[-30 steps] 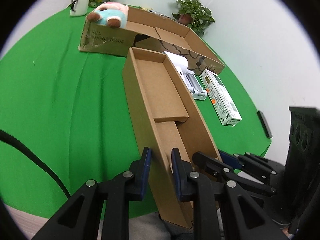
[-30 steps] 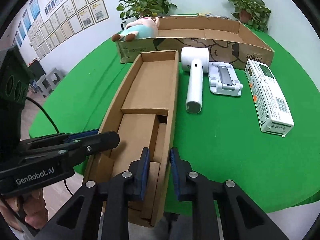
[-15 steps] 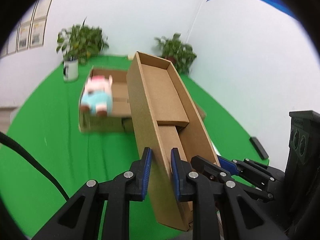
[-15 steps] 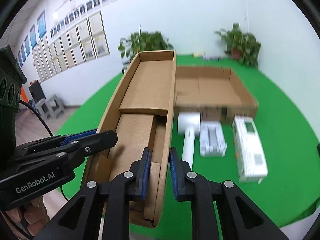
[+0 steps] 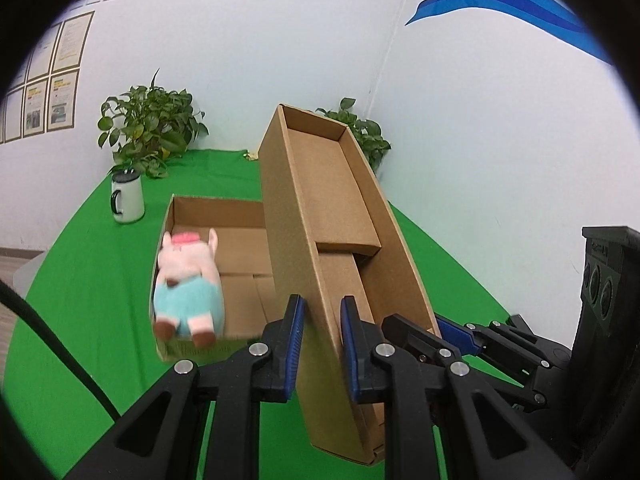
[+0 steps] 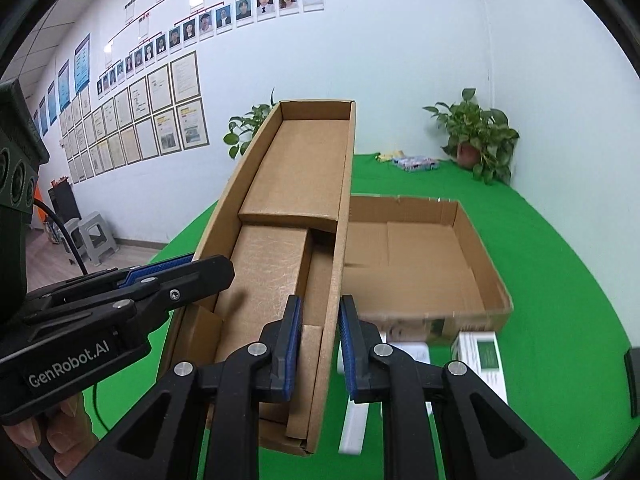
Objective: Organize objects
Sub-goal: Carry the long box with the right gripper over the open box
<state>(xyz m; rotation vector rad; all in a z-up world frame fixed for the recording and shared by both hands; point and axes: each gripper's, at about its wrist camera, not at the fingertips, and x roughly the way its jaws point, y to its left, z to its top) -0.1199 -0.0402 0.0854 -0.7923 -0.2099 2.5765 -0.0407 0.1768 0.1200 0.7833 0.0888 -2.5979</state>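
A long narrow cardboard tray (image 5: 332, 216) is held up in the air, its far end tilted upward. My left gripper (image 5: 320, 344) is shut on its left wall. My right gripper (image 6: 318, 340) is shut on its right wall; the tray (image 6: 296, 208) fills that view's middle. Below it a wide shallow cardboard box (image 5: 240, 248) lies on the green table, with a pink and blue plush pig (image 5: 186, 284) at its near left corner. The box (image 6: 420, 256) is bare on the right side.
A white mug (image 5: 127, 200) and potted plants (image 5: 152, 132) stand at the table's back. A white medicine box (image 6: 482, 360) and white gadgets (image 6: 354, 428) lie on the green cloth (image 6: 560, 280) under my right gripper. A black item (image 6: 631, 380) lies at the right edge.
Both grippers have lifted the long tray off the table and tilted its far end up. The view has risen, so the wide box now lies below the tray.
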